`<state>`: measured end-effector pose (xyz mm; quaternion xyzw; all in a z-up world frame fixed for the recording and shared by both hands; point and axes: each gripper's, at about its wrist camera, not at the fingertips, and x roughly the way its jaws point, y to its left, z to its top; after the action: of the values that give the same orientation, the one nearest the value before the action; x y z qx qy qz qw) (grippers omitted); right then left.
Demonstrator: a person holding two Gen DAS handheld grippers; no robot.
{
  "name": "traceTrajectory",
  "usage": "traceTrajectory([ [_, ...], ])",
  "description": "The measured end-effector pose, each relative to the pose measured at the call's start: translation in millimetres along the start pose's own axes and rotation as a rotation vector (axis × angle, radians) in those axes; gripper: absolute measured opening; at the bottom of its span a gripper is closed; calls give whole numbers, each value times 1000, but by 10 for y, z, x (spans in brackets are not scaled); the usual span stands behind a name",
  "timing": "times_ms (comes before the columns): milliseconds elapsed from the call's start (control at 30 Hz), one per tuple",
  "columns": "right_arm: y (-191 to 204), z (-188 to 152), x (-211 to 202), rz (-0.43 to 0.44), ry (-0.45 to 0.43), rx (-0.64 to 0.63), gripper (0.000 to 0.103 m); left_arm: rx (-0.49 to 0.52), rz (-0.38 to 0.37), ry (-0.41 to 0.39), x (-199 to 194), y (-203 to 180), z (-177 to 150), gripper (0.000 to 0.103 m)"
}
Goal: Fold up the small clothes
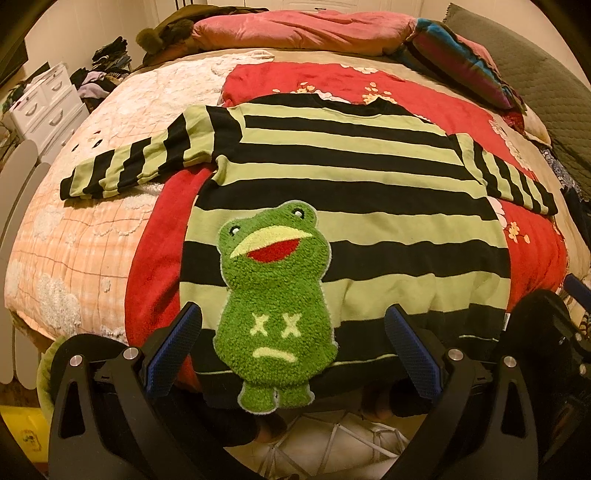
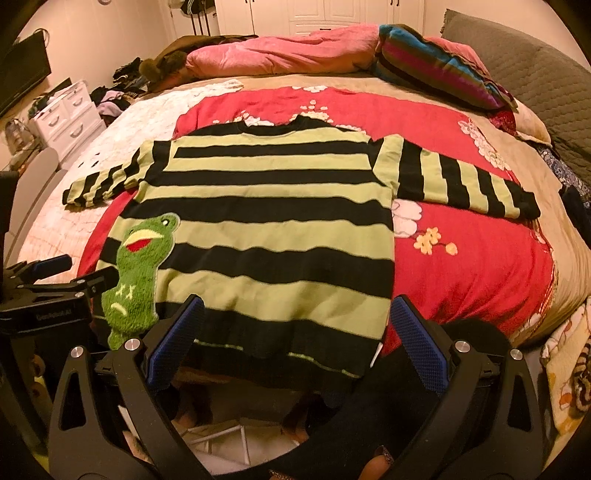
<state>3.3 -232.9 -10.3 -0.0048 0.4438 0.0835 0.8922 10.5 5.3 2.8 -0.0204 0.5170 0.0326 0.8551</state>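
Looking along the left gripper (image 1: 293, 347), the left wrist view shows its two blue-padded fingers (image 1: 173, 349) spread wide and holding nothing, one on each side of the fuzzy green frog patch (image 1: 275, 299) sewn near the hem of a green-and-black striped knit sweater (image 1: 351, 177). The sweater lies flat, front up, on a red floral blanket (image 1: 532, 254) that covers the bed, its hem hanging at the near bed edge and both sleeves spread outward; the left sleeve (image 1: 129, 162) rests on a peach checked quilt (image 1: 74, 236). A pink pillow (image 1: 295, 29) lies at the far end, and a white drawer unit (image 1: 48, 107) stands left of the bed. In the right wrist view, the right gripper (image 2: 295, 345) is likewise wide apart and empty, its blue-padded fingers (image 2: 417, 343) framing the sweater's right hem corner (image 2: 364, 363). The frog patch (image 2: 136, 273) appears at lower left, with the left gripper (image 2: 88, 275) just beside it. The right sleeve (image 2: 465, 181) extends across the red blanket (image 2: 480, 273).
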Motion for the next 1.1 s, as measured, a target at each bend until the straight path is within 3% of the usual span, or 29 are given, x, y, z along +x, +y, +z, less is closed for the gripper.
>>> traceTrajectory([
  [367,-208,449,147,-49,-69,27,95,-32,58,8,196,100,272,99],
  [767,-405,998,468,-45,-110,84,95,-111,36,-19,359,118,867,99],
  [1100,-1203,1356,801,-135,-122,246,95,-120,64,-22,635,-87,1292,99],
])
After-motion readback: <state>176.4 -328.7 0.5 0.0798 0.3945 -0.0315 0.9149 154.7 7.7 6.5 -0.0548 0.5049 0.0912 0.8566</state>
